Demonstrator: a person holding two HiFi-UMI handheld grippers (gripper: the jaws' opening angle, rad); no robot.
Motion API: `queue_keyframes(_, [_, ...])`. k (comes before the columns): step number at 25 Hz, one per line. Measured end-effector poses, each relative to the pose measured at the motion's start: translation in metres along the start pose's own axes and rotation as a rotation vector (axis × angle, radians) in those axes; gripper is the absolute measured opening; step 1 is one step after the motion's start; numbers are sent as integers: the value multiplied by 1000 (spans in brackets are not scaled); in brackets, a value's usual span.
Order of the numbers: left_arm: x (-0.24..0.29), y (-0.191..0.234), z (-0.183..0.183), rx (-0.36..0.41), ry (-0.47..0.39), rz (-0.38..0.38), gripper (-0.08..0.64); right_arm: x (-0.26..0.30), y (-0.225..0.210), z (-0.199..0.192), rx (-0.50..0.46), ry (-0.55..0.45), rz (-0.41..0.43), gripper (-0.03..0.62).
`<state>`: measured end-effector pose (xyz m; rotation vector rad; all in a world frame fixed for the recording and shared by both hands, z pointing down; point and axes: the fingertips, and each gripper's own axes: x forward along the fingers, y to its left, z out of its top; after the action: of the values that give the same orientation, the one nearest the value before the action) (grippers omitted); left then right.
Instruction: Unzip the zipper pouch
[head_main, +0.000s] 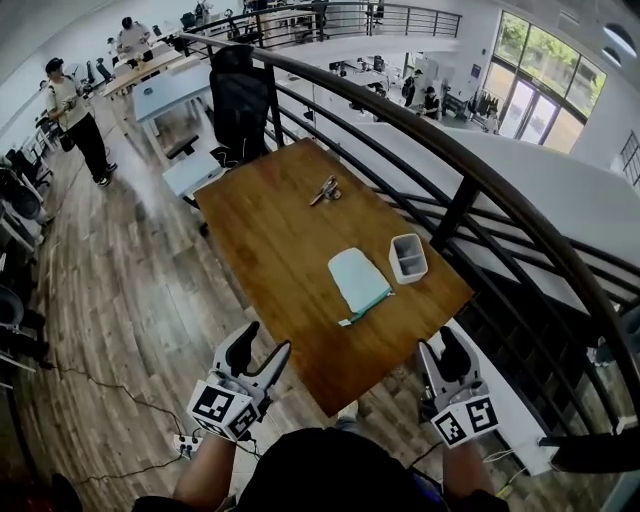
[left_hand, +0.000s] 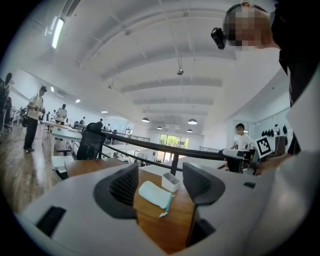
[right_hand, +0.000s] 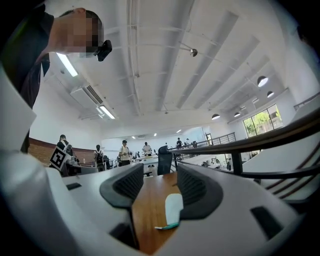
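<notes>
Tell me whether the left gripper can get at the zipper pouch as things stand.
Probably yes. The left gripper hangs short of the table, jaws apart and empty, with only bare wood between it and the zipper pouch. The white box stands beyond the pouch.

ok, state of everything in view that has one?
zipper pouch: flat on the table, untouched; whether zipped, cannot tell
white container: upright, open-topped, beside pouch
left gripper: open, empty, off the table
right gripper: open, empty, off the table
</notes>
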<state>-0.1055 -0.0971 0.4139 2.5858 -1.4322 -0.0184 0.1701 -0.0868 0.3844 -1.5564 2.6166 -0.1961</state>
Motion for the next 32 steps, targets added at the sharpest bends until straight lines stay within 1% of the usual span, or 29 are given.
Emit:
queue_keyframes(3, [13,-17,-22,-1,57,-14,282,-9,-15,-10,11,27,6,206])
queue_keyframes(7, [54,3,-57,2,156,-56,282,26,-28,-30,17,82,1,204])
queue_keyframes(10, [83,2,-86,-3,233,-100,282,38,-39,-42,35,117,-9,202])
queue_keyframes(16, [122,-33,-128,13,335,-170,282,21,-67,-56,39,178,-23,201])
queue_keyframes(19, [139,-30,-143,28,392,-190,268,24,-77,-64,62,214,-46,199])
queue_keyframes(21, [154,-21,-155,59,431,-193,235,34,-86,-71,75,230,-55,199])
queue_keyframes(23, [167,-16,-174,102,488,-202,191,38,-94,-79,87,249,-57,199])
queue_keyframes(25, [174,-19,-199,168,569,-231,190,37,-97,-86,100,275,-55,199])
queue_keyframes(27, [177,-26,-222,264,643,-270,192,33,-98,-94,108,304,-52,198])
queue_keyframes(29, [177,-33,-241,351,697,-314,192,27,-95,-100,113,326,-53,198])
queue_keyframes(32, [176,-38,-262,431,755,-364,192,22,-90,-106,116,344,-70,196])
